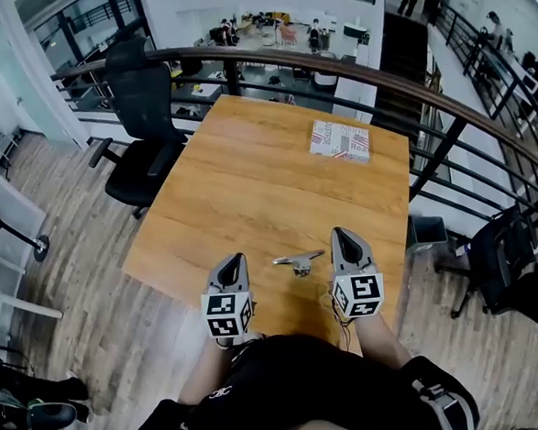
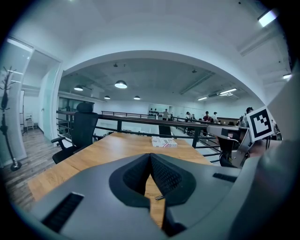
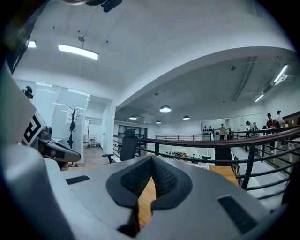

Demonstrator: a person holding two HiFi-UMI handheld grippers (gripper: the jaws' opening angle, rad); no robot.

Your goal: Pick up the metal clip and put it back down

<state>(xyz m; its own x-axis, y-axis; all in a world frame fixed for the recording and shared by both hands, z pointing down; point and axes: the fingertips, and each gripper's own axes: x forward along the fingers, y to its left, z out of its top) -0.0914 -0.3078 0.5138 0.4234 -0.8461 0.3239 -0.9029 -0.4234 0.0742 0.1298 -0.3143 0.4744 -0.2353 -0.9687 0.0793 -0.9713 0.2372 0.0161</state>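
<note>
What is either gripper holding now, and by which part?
Nothing. Left gripper and right gripper are both shut empty; the metal clip lies on the table between them.

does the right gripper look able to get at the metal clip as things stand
Probably yes: the metal clip lies on the bare table just left of the right gripper, with nothing between them. The gripper's jaws are shut, so they would need to open first.

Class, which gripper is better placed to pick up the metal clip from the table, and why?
Probably the right gripper: the metal clip lies nearer it than the left gripper in the head view. Both sets of jaws are shut, so either must open first.
</note>
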